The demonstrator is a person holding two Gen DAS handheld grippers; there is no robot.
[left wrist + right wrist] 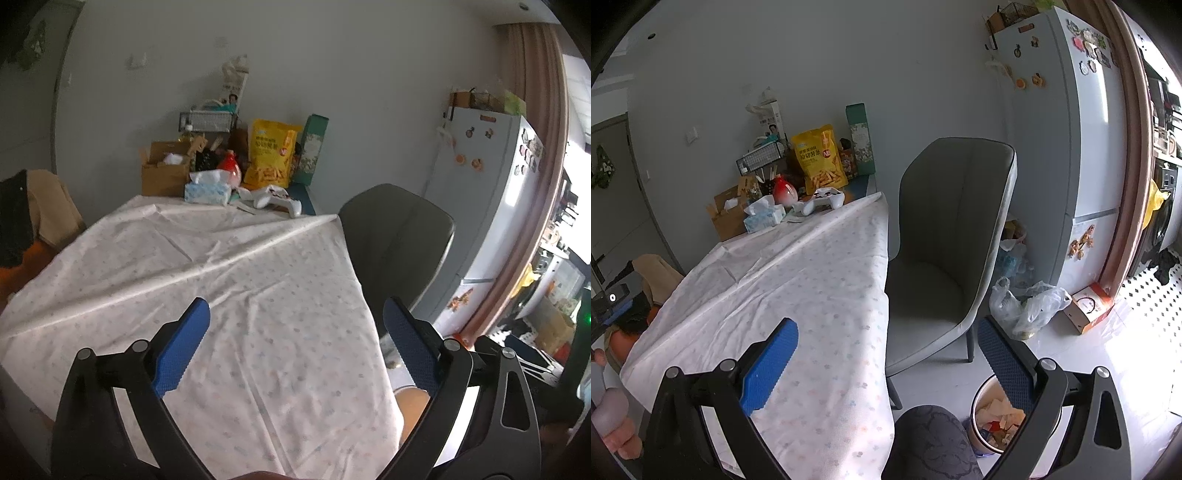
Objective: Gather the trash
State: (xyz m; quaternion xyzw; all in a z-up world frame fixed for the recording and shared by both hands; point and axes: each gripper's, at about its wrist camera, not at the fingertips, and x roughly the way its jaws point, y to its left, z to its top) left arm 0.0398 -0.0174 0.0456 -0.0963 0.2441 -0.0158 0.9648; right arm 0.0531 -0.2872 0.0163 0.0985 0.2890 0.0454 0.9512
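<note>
Grey wall [849, 55] behind. Table under white dotted tablecloth [812, 280], clutter heaped at far end by wall. Grey padded chair [945, 236] tucked beside table. White fridge [1071, 129] further right, magnets all over. Pale floor [1089, 350], hard daylight pouring in from right. Pinkish curtain [532, 110] beside fridge.

A table is covered by a white patterned cloth [798, 266]. At its far end, toward twelve o'clock, a tissue box [764, 218], a white game controller [823, 201], a red and white vase [784, 192], a cardboard box [726, 216] and a yellow snack bag [820, 157] are gathered, with a green carton [860, 138] stood upright against the wall. A grey chair [945, 240] is set at three o'clock of the table, and a white fridge [1067, 122] dotted with magnets is seen beyond it.
</note>
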